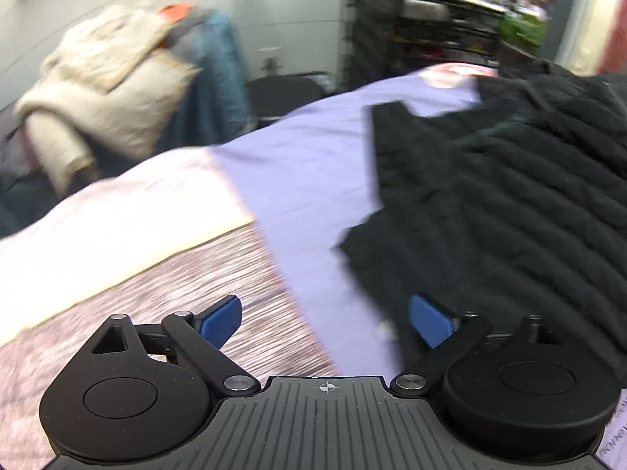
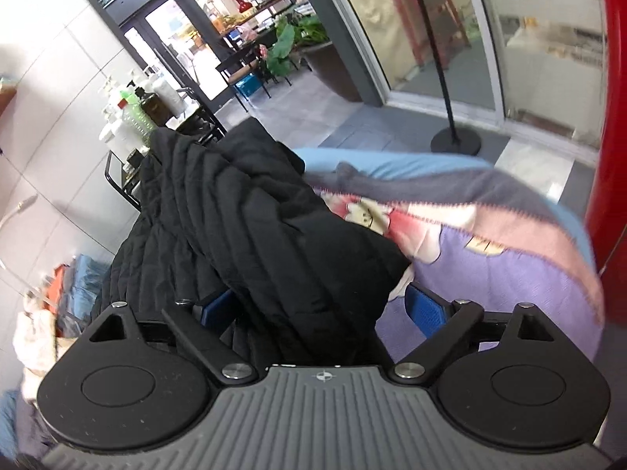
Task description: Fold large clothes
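Note:
A black quilted jacket (image 1: 490,196) lies on a bed covered by a purple sheet (image 1: 298,180), filling the right side of the left wrist view. My left gripper (image 1: 325,319) hangs open over the sheet beside the jacket's edge, with nothing between its blue pads (image 1: 221,319). In the right wrist view the jacket (image 2: 254,215) is heaped in folds, and a thick fold runs down between the jaws of my right gripper (image 2: 321,310). That gripper stands open: the right pad (image 2: 425,309) is clear of the cloth, while the left one is partly hidden behind it.
A heap of other clothes (image 1: 98,90) sits beyond the bed's left edge. A patterned blanket (image 2: 392,215) lies beside the jacket on the sheet (image 2: 509,286). A cart with bottles (image 2: 133,117), a floor stand (image 2: 454,141) and a red pillar (image 2: 611,117) surround the bed.

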The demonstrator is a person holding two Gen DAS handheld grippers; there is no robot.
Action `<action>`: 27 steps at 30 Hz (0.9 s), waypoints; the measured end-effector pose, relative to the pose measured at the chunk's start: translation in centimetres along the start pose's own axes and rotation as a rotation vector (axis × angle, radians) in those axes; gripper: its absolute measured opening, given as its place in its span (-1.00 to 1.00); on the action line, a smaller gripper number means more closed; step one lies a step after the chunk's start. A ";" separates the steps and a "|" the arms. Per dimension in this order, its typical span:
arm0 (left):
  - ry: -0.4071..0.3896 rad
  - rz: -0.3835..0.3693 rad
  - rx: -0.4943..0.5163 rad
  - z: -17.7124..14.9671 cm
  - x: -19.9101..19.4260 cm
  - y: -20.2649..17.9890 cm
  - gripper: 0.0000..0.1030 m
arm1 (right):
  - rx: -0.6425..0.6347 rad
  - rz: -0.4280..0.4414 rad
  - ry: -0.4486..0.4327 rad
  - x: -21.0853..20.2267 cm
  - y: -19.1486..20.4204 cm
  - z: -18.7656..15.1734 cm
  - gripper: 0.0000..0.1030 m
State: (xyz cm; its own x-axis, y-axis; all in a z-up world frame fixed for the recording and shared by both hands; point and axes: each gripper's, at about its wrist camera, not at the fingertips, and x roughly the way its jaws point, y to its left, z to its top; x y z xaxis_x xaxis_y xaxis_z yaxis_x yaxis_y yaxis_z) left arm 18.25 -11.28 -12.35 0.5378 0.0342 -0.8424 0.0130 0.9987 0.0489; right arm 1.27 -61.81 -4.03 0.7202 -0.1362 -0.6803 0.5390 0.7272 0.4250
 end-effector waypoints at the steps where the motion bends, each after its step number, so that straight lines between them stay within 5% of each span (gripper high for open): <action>1: 0.016 0.049 -0.019 -0.2 0.0 0.6 1.00 | -0.027 -0.013 -0.017 -0.5 0.5 0.0 0.80; 6: 0.039 0.060 -0.075 -1.6 -0.9 3.0 1.00 | -0.115 -0.144 -0.102 -2.3 2.5 0.3 0.86; 13: 0.039 -0.025 -0.035 -4.8 -4.3 0.6 1.00 | -0.307 -0.170 -0.121 -4.3 6.6 -1.2 0.95; 17: 0.074 -0.104 0.023 -7.0 -6.0 -1.8 1.00 | -0.419 -0.125 -0.061 -4.8 9.4 -3.3 0.99; 27: 0.066 -0.082 0.219 -8.0 -12.0 -7.2 1.00 | -0.669 -0.026 0.214 -4.7 17.0 -11.5 0.99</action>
State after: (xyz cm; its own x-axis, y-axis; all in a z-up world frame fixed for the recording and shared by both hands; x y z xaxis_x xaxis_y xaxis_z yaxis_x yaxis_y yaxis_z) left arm 4.97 -18.61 -6.88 0.4710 -0.0371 -0.8813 0.2411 0.9665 0.0882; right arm 1.98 -41.06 -0.48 0.5718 -0.0741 -0.8170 0.1214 0.9926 -0.0050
